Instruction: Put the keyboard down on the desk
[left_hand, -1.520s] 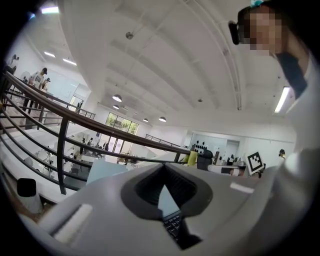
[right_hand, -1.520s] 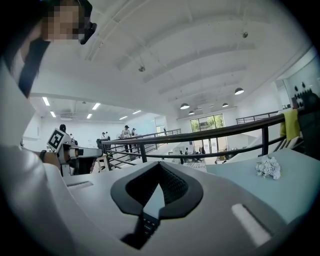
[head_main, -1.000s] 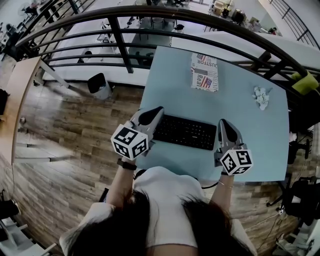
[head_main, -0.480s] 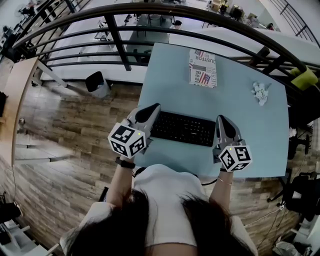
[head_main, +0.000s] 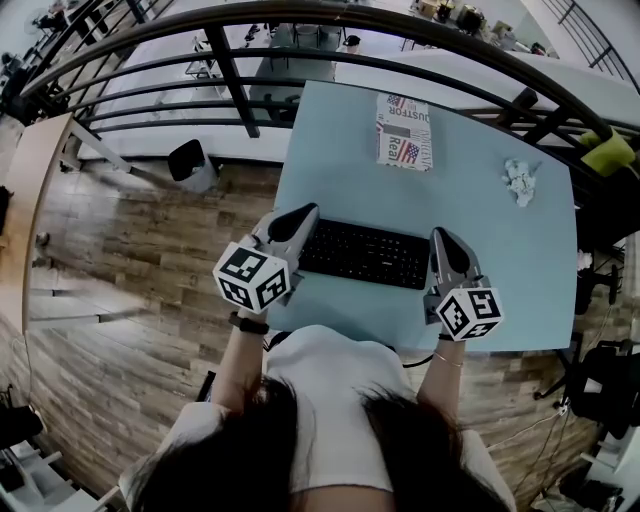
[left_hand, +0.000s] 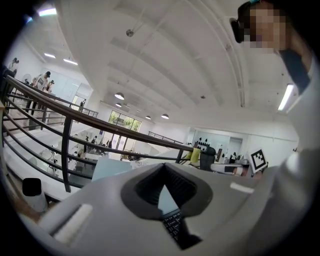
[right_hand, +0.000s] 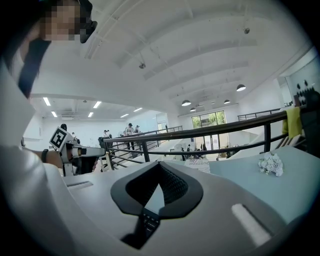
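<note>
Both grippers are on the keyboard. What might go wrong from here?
The keyboard is held only by its two ends, left gripper and right gripper; releasing one first may tip or drop it. Its left end is close to the edge of the desk, so it could end up overhanging.

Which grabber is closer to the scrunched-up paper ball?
Right. The right gripper holds the keyboard end nearest the paper ball; the left gripper holds the far end.

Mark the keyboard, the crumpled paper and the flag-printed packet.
keyboard (head_main: 365, 253): head view, middle of the key field.
crumpled paper (head_main: 520, 182): head view, centre of the wad.
flag-printed packet (head_main: 404, 132): head view, middle of its top face.
</note>
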